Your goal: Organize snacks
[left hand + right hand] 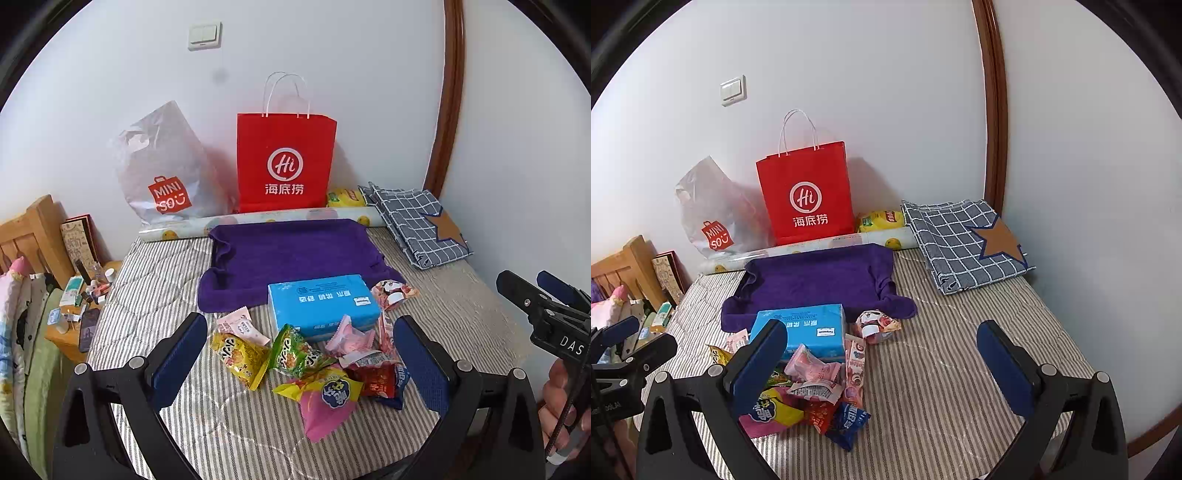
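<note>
Both jaws spread wide and empty, the left gripper (301, 354) hovers over a heap of snack packets (314, 363) on the striped bed, apparently lining up a first pick. The right gripper (882, 363) waits at three o'clock; a red paper bag (285, 162) stands at twelve o'clock, perhaps the destination.

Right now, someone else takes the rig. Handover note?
Left gripper: open, empty, hovering over the snack pile.
Right gripper: open, empty, pile at its left finger.
Snacks lie loose on the striped mattress in front of the blue tissue pack; one panda pouch sits apart, right of the pack. The purple towel lies bare behind; red paper bag stands at the wall.
Done: nothing sorted yet.
Left: all snacks.
</note>
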`<action>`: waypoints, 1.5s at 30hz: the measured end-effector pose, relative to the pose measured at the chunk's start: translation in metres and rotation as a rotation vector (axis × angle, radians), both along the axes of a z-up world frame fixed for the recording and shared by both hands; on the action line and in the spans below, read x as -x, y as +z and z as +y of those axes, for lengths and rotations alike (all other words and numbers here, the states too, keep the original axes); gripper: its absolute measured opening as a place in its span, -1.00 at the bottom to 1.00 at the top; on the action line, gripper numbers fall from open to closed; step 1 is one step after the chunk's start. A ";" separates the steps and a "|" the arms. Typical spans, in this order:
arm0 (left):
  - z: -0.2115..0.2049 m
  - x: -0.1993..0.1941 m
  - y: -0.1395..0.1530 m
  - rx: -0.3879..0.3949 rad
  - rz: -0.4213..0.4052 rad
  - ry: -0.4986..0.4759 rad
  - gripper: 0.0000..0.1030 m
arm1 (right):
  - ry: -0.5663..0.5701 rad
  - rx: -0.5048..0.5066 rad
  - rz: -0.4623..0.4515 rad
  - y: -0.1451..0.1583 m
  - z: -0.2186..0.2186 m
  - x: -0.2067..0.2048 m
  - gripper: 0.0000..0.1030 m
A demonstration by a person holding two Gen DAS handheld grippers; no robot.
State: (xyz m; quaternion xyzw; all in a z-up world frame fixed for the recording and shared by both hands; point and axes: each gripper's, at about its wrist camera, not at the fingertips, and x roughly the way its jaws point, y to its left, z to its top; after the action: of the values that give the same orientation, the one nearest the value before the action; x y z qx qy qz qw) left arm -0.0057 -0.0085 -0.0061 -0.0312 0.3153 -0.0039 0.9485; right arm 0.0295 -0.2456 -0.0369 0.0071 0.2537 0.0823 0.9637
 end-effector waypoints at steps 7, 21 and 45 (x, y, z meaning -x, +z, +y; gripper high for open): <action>-0.001 0.000 0.000 0.001 0.000 -0.001 0.95 | 0.000 0.001 -0.010 0.001 0.000 0.004 1.00; -0.001 0.001 -0.001 0.008 -0.005 -0.006 0.95 | 0.004 -0.001 -0.013 0.002 0.000 0.004 1.00; -0.006 0.006 0.003 0.008 -0.009 -0.008 0.95 | 0.014 -0.005 -0.023 0.003 0.000 0.011 1.00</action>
State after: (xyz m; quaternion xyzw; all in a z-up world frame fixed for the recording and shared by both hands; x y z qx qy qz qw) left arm -0.0116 -0.0143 -0.0034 -0.0338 0.3114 -0.0090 0.9496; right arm 0.0180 -0.2452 -0.0338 0.0066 0.2427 0.0897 0.9659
